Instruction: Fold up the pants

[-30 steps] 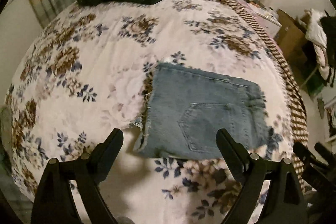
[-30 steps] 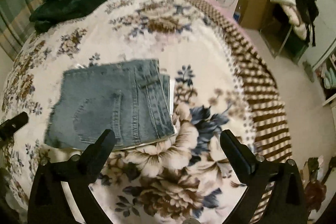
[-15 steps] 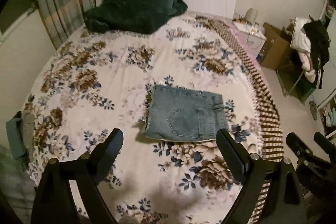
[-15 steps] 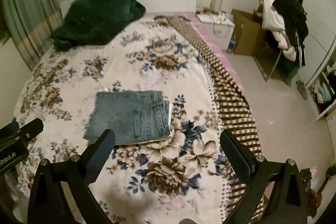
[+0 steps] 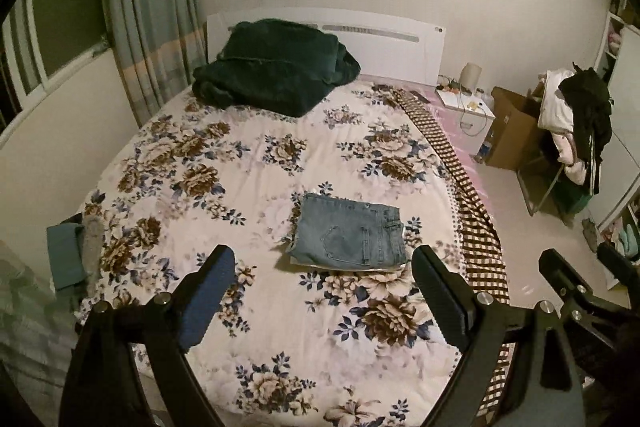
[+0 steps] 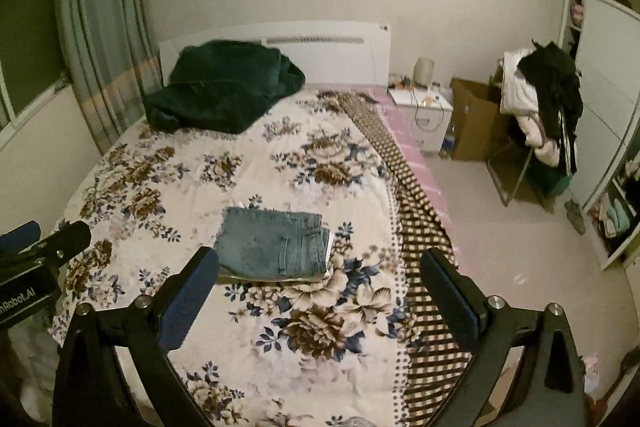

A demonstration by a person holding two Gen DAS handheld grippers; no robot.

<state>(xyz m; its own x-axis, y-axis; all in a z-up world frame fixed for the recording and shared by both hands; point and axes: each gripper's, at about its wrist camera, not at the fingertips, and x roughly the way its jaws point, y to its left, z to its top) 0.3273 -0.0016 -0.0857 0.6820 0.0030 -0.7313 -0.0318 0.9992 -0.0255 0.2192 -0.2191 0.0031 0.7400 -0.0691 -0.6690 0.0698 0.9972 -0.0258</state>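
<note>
The blue denim pants (image 5: pixel 350 235) lie folded into a compact rectangle on the floral bedspread (image 5: pixel 248 187), back pocket up; they also show in the right wrist view (image 6: pixel 276 247). My left gripper (image 5: pixel 324 259) is open and empty, held well back and above the bed. My right gripper (image 6: pixel 320 259) is open and empty too, equally far back. The right gripper's fingers (image 5: pixel 560 279) show at the right edge of the left view, and the left gripper's body (image 6: pixel 44 247) at the left edge of the right view.
A dark green blanket (image 5: pixel 272 79) is heaped by the white headboard (image 5: pixel 384 39). A checked brown throw (image 5: pixel 476 211) runs down the bed's right side. A nightstand (image 6: pixel 424 115), cardboard box (image 6: pixel 476 119) and clothes-laden chair (image 6: pixel 540 107) stand on the right. Curtains (image 5: pixel 152 27) hang left.
Both grippers have pulled far back and up from the folded pants, so the whole bed and room now show. The pants lie unmoved. Both grippers stayed open.
</note>
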